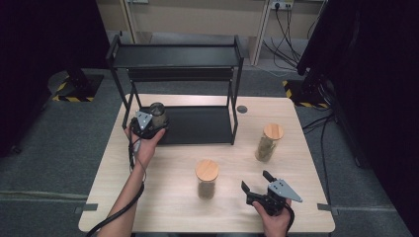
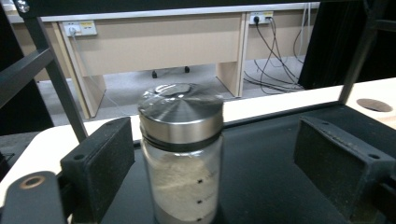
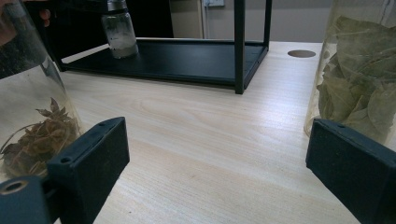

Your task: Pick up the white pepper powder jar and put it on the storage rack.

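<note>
On the bottom shelf of the black rack (image 1: 197,126), a glass jar with a metal lid (image 2: 181,154) is standing upright, near the left end. My left tongs (image 2: 212,154) are sitting wide open around it, with the pads not touching the glass. My right tongs (image 1: 254,183) are resting low over the table (image 1: 168,197), open and holding nothing. Two jars with wooden lids are standing on the table: one with dried leaves (image 1: 268,142) and one nearer me (image 1: 206,178).

silver-lidded jar (image 2: 181,154), black rack (image 1: 197,126), pale wood table (image 1: 168,197), tan-lidded jars (image 1: 206,178).
</note>
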